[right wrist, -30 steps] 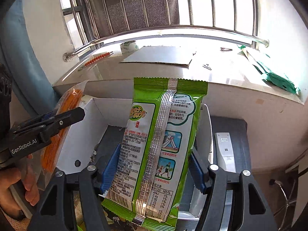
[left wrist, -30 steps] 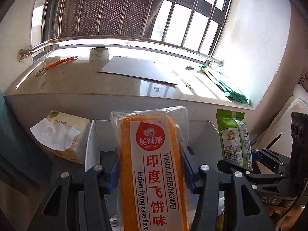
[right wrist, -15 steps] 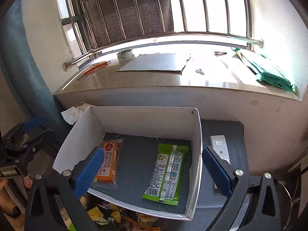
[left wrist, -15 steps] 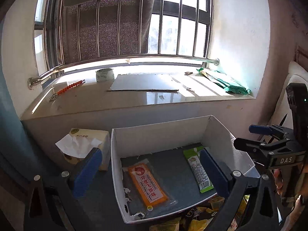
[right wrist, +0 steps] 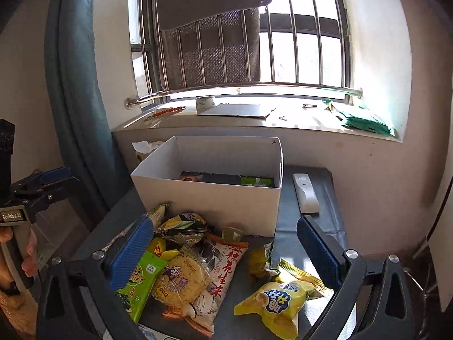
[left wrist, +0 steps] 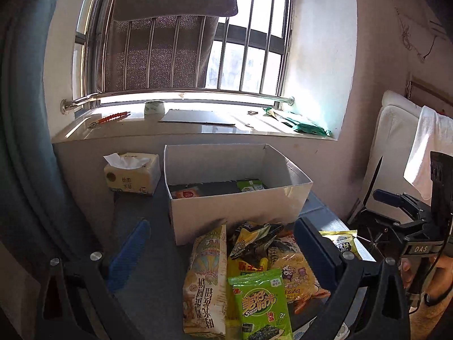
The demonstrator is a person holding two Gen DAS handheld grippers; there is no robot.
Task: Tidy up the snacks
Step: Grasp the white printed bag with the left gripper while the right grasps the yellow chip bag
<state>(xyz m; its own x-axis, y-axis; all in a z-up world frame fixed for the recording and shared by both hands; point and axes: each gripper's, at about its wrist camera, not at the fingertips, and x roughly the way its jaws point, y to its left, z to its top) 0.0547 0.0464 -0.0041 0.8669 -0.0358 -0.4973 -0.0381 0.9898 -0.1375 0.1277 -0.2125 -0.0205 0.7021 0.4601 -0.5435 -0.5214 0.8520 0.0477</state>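
A white cardboard box (left wrist: 235, 206) (right wrist: 209, 198) stands on the grey table. Inside lie an orange flatbread pack (left wrist: 185, 193) (right wrist: 188, 178) and a green snack pack (left wrist: 250, 184) (right wrist: 256, 181). In front of the box lies a pile of loose snack packs (left wrist: 249, 269) (right wrist: 187, 266), with a yellow pack (right wrist: 276, 303) to the right. My left gripper (left wrist: 223, 249) is open and empty above the pile. My right gripper (right wrist: 226, 246) is open and empty above the pile too.
A tissue box (left wrist: 131, 172) stands left of the box. A white remote (right wrist: 304, 192) lies right of it. The window sill (left wrist: 184, 127) behind holds a tape roll (left wrist: 154, 107), a grey board and a green bag (right wrist: 365, 119). A curtain hangs at the left.
One second ago each gripper held a pack over the box. Both opened and the packs now lie in the box. Both grippers have pulled back over the pile.
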